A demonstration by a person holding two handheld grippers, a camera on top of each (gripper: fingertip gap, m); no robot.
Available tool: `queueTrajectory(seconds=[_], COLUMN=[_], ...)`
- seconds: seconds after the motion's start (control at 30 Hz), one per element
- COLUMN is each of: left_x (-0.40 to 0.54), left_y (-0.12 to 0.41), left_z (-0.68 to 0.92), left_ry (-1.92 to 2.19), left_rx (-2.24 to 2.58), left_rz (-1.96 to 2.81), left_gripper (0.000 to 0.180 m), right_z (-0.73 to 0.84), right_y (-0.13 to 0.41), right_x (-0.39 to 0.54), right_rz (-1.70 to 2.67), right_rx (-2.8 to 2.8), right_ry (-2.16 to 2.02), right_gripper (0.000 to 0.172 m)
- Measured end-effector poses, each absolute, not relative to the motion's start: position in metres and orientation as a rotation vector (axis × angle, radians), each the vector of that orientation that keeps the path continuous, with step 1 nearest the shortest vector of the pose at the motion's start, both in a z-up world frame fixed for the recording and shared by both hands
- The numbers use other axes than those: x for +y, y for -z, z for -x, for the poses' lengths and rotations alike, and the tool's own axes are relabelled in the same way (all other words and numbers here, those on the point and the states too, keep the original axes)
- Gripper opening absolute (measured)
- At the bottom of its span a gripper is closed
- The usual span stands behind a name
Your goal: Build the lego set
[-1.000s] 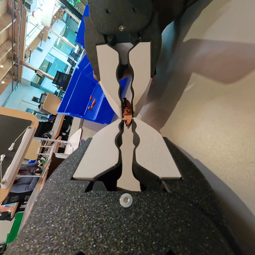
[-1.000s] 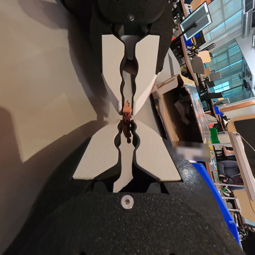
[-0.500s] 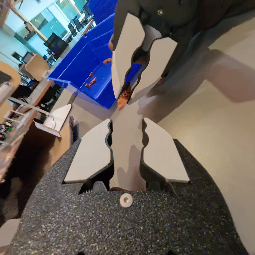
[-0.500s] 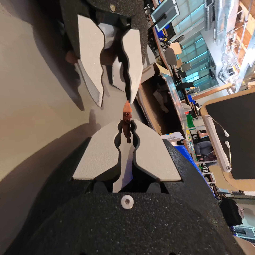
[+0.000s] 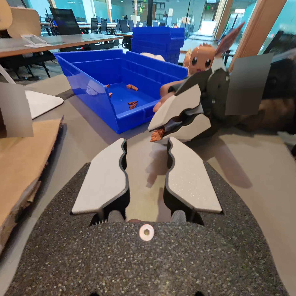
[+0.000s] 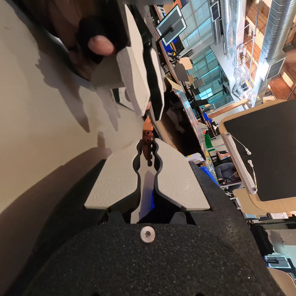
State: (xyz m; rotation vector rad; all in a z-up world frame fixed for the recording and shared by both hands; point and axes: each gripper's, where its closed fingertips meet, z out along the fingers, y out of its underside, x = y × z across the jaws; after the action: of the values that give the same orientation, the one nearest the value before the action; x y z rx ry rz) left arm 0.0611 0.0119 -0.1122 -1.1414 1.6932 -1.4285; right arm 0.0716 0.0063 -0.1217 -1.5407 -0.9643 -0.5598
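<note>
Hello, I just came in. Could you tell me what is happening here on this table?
A person holds a claw in each hand above a grey table. The right claw is shut on a small brown and orange brick piece. The left claw is open, with nothing between its fingers, close beside that piece. Behind stands a blue bin with a few brown bricks inside, a brick-built animal figure, and cardboard at the left.

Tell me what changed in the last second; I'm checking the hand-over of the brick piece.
The left gripper opened, let go of the brown brick piece and drew back from it. The right gripper stayed shut on the piece throughout. The blue bin stayed put.
</note>
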Motion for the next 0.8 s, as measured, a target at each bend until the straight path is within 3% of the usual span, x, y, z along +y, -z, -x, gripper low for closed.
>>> queueTrajectory(seconds=[0.8], left_x=[-0.001], left_y=[0.111], left_z=[-0.062], left_ry=[1.660], left_rx=[1.628], left_rz=[1.325], left_gripper=[0.045], right_z=[-0.060], right_y=[0.109], right_x=[0.006], right_rz=[1.459], right_rx=[-0.942], right_ry=[0.636], right_gripper=[0.012])
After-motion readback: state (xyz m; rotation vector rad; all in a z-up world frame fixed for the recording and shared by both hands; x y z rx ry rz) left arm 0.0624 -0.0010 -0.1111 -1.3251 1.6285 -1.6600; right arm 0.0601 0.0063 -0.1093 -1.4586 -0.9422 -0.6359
